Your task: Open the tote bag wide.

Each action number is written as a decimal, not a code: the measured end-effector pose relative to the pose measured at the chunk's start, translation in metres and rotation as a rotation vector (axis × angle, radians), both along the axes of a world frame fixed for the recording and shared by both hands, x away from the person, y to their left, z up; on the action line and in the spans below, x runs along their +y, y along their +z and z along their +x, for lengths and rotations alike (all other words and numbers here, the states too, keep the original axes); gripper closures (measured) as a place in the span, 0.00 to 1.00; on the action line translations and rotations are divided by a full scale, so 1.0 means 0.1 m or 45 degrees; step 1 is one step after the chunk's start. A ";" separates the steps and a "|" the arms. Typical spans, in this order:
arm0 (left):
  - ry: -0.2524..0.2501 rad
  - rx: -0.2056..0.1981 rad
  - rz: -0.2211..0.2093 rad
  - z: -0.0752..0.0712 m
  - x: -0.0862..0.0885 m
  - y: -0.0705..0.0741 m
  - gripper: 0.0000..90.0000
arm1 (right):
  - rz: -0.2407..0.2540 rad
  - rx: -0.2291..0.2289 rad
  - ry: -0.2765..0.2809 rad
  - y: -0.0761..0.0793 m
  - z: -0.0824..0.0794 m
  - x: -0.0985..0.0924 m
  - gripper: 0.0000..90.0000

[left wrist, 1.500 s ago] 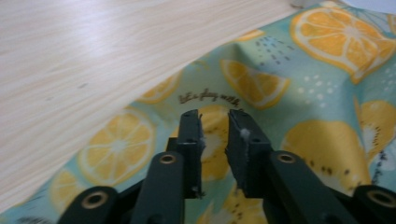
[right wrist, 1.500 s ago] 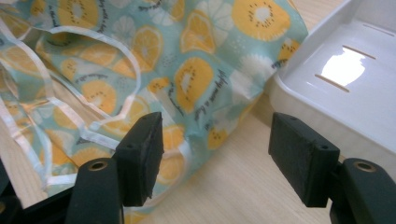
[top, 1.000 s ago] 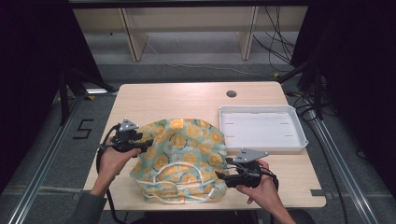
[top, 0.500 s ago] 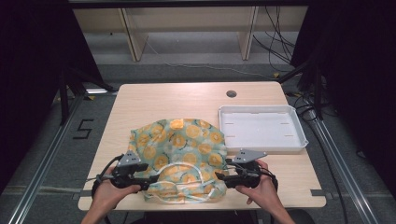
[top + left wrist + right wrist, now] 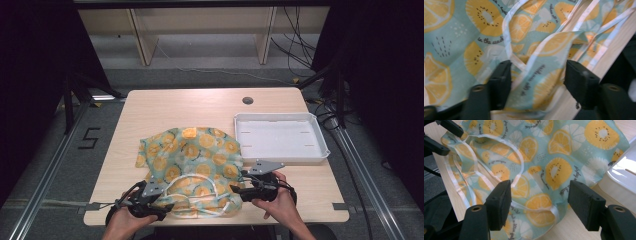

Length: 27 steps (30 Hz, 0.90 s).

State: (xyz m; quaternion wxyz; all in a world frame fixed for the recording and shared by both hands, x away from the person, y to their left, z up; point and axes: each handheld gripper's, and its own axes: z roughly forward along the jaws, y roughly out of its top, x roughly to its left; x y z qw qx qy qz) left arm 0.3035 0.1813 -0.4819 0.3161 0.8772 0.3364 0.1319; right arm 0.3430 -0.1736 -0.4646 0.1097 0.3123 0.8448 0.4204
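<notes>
Left gripper (image 5: 167,206) moved to cloth (image 5: 192,160) edge, closing, unclamped | right gripper (image 5: 237,190) open | tray (image 5: 280,120) beside

The light wooden table (image 5: 165,107) carries a fruit-print cloth (image 5: 192,165) at its near centre and a white tray (image 5: 280,137) beside it, at the right.

Fruit-print cloth (image 5: 549,157) (white-trimmed) between spread jaws of right hand-held gripper (image 5: 539,202); white tray (image 5: 621,180) beside.
</notes>
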 end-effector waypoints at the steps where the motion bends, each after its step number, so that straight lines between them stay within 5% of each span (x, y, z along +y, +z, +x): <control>1: -0.028 -0.011 0.007 0.03 0.00 0.00 0.65 | 0.001 -0.002 0.001 0.00 0.00 0.00 0.40; 2: -0.030 -0.022 0.006 0.04 0.00 0.00 0.81 | 0.004 0.006 0.011 0.00 0.00 0.01 0.40; 7: -0.089 -0.092 0.017 0.09 0.00 0.13 0.98 | -0.001 0.008 0.001 0.01 -0.01 0.02 0.40; 13: -0.100 -0.154 -0.040 0.16 0.02 0.40 0.98 | -0.013 -0.020 0.040 0.03 0.00 0.09 0.40; 15: -0.111 -0.216 -0.039 0.21 0.04 0.52 0.98 | -0.007 -0.020 0.043 0.03 -0.01 0.11 0.40; 19: -0.069 -0.246 -0.115 0.32 0.05 0.72 0.98 | 0.021 -0.028 0.120 0.05 -0.04 0.24 0.39; 27: -0.051 -0.261 -0.160 0.56 0.06 0.96 0.98 | -0.015 -0.065 0.198 0.05 -0.05 0.47 0.36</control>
